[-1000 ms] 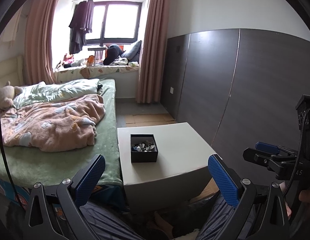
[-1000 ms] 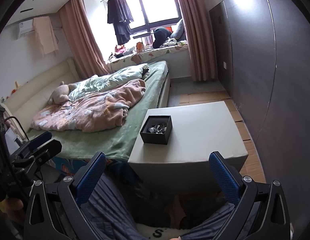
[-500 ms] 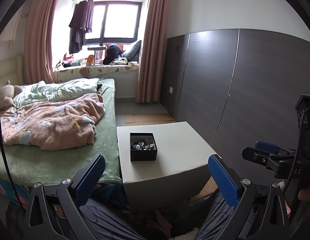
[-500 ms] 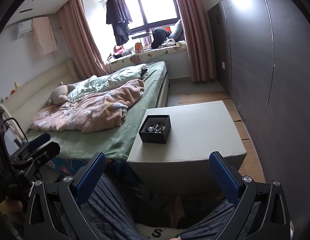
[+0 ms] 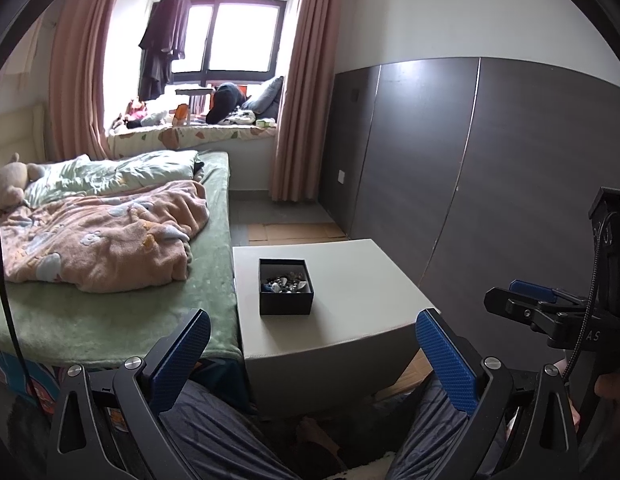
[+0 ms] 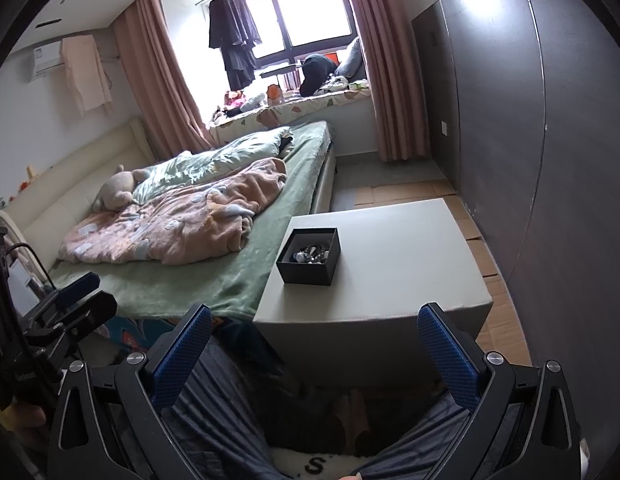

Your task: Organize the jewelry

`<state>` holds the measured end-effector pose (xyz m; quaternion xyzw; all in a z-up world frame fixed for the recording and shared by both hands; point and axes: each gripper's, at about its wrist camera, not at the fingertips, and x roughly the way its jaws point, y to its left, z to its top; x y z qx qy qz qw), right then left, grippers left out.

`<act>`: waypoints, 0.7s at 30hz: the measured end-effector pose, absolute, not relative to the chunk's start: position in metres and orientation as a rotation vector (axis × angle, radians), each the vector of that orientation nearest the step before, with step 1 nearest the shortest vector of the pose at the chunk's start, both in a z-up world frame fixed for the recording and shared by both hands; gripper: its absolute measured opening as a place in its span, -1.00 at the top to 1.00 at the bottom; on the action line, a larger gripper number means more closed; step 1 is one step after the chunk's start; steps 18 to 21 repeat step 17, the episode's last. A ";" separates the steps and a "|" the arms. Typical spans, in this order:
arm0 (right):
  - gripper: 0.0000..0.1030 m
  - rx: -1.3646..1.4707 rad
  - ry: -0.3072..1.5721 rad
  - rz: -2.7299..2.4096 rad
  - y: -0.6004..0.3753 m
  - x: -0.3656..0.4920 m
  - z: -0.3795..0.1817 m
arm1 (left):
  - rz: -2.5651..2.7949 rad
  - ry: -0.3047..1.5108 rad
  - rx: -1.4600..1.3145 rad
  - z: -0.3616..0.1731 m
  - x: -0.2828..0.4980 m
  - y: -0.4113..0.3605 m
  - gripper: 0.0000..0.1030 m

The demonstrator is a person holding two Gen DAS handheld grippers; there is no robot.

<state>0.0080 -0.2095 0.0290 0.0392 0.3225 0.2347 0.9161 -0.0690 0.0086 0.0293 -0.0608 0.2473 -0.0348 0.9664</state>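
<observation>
A small black open box (image 5: 286, 287) with a heap of silver jewelry (image 5: 286, 283) inside stands on a white cube table (image 5: 349, 280). It also shows in the right wrist view (image 6: 310, 256) on the same table (image 6: 389, 264). My left gripper (image 5: 310, 340) is open and empty, held back from the table's near edge. My right gripper (image 6: 313, 340) is open and empty, also short of the table. The right gripper also shows at the right edge of the left wrist view (image 5: 537, 300).
A bed (image 5: 110, 280) with a green sheet and pink blanket (image 5: 98, 240) lies left of the table. A dark panelled wall (image 5: 489, 160) runs along the right. The person's legs (image 6: 238, 400) are below the grippers. Cardboard sheets (image 6: 481, 240) cover the floor.
Both views have shifted slightly; the box and table sit a little farther and higher in view. Both grippers stay open and empty.
</observation>
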 end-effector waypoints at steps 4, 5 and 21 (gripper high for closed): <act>-1.00 0.082 0.667 0.481 -0.209 0.007 0.028 | -0.073 0.503 -0.136 0.029 -0.070 0.011 -0.99; -1.00 0.079 0.668 0.479 -0.209 0.006 0.028 | -0.073 0.501 -0.137 0.029 -0.070 0.012 -0.99; -1.00 0.085 0.660 0.480 -0.208 0.005 0.027 | -0.070 0.481 -0.113 0.030 -0.075 0.008 -0.99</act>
